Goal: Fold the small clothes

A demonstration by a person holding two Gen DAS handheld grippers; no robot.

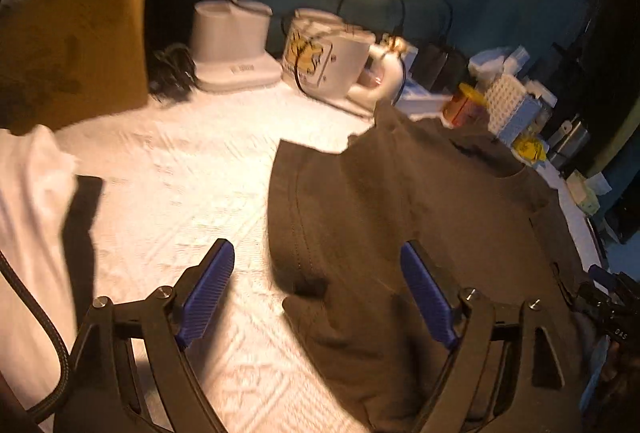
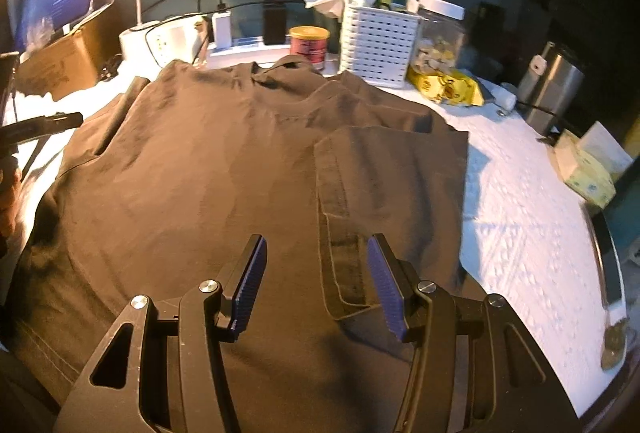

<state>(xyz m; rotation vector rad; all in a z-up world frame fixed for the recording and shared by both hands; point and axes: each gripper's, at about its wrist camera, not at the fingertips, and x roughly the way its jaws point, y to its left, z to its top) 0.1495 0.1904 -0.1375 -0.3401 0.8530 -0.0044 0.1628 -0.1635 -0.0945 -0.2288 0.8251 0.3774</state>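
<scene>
Mid-fold: the dark shirt (image 2: 224, 169) lies flat on the bench (image 2: 520, 201), right sleeve tucked in. My left hand-held gripper (image 1: 316, 289) and right hand-held gripper (image 2: 316, 285) hover released; next I grab the left edge.

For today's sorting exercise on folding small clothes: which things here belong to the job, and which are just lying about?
Belongs to the job:
dark brown cotton T-shirt
open left claw
open right claw
white textured table cover

Lying about:
white perforated plastic basket
red tin with yellow lid
clear jar with white lid
yellow snack packet
</scene>
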